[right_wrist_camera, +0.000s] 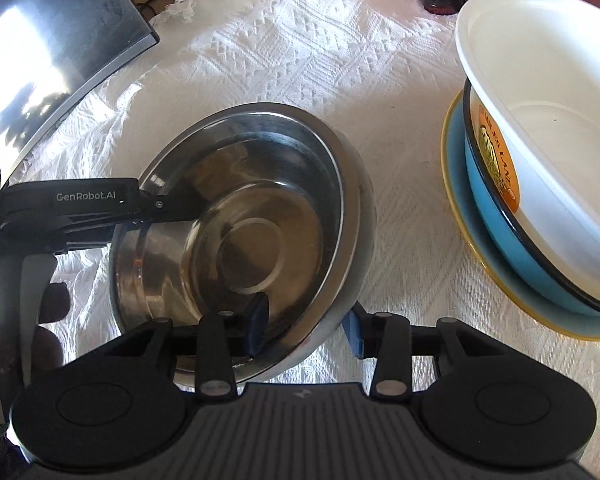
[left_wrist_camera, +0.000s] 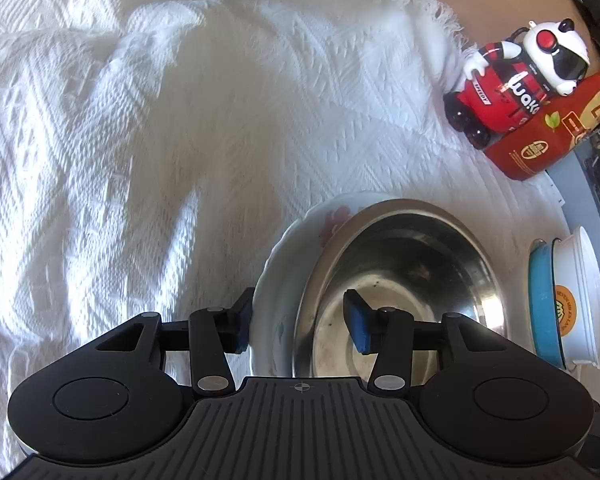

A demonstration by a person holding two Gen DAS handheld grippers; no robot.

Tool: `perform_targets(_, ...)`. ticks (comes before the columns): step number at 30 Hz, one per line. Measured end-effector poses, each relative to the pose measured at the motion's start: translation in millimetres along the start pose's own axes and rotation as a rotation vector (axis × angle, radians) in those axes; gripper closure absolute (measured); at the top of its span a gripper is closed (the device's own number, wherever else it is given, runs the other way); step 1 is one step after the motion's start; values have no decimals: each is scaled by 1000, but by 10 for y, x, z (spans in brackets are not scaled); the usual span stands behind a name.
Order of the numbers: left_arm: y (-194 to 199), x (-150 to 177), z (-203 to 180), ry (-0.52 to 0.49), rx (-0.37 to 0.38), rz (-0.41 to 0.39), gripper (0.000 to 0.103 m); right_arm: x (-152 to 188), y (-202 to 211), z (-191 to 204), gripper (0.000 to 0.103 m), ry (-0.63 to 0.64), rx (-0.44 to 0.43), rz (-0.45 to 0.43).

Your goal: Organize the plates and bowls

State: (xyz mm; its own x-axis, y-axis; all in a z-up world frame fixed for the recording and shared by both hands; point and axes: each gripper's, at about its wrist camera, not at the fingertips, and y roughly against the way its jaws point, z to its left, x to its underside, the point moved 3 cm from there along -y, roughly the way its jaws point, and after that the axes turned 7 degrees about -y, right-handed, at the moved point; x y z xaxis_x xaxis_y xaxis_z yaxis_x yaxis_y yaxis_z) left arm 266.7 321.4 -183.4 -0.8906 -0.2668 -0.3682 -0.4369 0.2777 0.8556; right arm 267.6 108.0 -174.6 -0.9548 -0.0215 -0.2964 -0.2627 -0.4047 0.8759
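Observation:
A steel bowl (left_wrist_camera: 412,276) sits in a white flowered plate (left_wrist_camera: 280,280) on the white cloth. My left gripper (left_wrist_camera: 300,326) is open, one finger outside the plate's rim and one inside the bowl. In the right wrist view my right gripper (right_wrist_camera: 306,330) is open and straddles the near rim of the steel bowl (right_wrist_camera: 244,236), one finger inside and one outside. The left gripper (right_wrist_camera: 100,204) reaches in from the left at the bowl's far rim. A stack stands at the right: a white bowl (right_wrist_camera: 548,92) in a blue bowl (right_wrist_camera: 496,220) on a yellow-rimmed plate (right_wrist_camera: 480,256).
A red and white toy figure (left_wrist_camera: 512,76) and a red carton (left_wrist_camera: 548,140) stand at the back right. A dark laptop (right_wrist_camera: 48,48) lies at the cloth's back left. The same stack (left_wrist_camera: 568,300) shows at the right in the left wrist view.

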Motion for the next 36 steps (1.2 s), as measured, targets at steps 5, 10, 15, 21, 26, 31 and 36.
perform_targets(5,-29,-60,-45,-19,-17,19,52,44,7,29,63,6,16,3)
perform_targets(10,-80,-163,-56,-32,-11,17,46,124,3,76,62,10,15,18)
perform_targets(15,-65,-169,-36,-5,1,14,50,85,-34,69,62,-20,-1,27)
perform_targets(21,238,-92,-74,13,-33,-43,50,60,191,-14,53,-14,-34,22)
perform_targets(26,649,-43,-190,42,-27,-173,51,86,557,-75,50,68,-64,13)
perform_targets(31,896,13,-458,76,37,-287,69,100,915,-75,50,207,-108,-28)
perform_targets(36,1002,27,-984,47,30,-381,90,-102,1442,-102,50,356,-143,-224)
